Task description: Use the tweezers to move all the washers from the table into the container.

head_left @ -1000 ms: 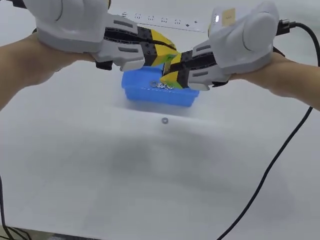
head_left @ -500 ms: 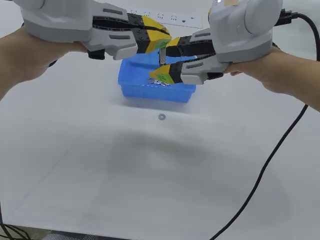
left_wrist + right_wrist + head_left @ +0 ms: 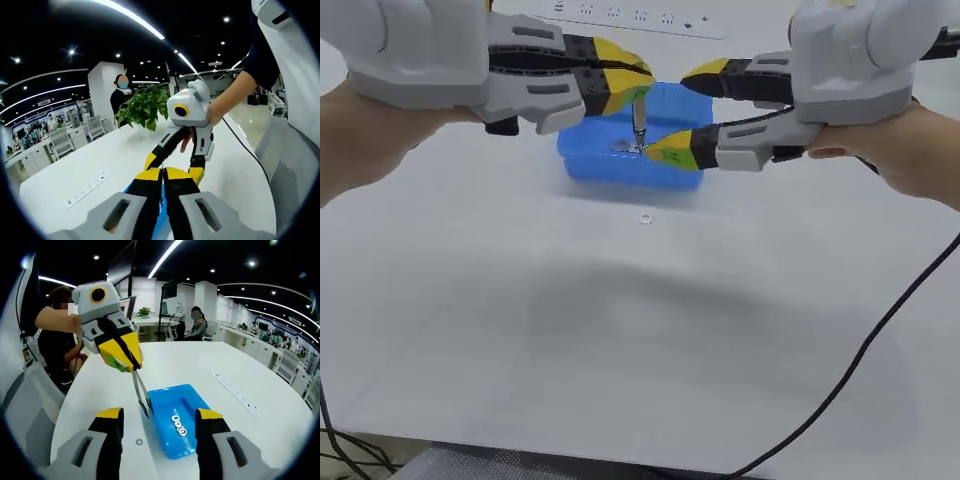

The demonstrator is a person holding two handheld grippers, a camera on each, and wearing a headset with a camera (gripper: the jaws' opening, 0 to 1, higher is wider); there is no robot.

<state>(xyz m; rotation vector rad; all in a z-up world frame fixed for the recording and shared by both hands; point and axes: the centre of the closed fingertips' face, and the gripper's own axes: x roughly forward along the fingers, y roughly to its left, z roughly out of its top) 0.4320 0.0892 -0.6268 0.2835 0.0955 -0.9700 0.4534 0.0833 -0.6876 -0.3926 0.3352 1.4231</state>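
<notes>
Tweezers (image 3: 141, 392) over container (image 3: 189, 401), washer (image 3: 139, 442) (lone) outside

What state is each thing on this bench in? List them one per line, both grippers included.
Left gripper: shut on the slim metal tweezers.
Right gripper: open, holding nothing.
Tweezers: tips pointing down by the edge of the shallow blue plastic container.
Container: open-topped, partly filled.
Small metal washers: lying flat inside the container.
Single small metal washer: loose on the white table, outside the container.
</notes>
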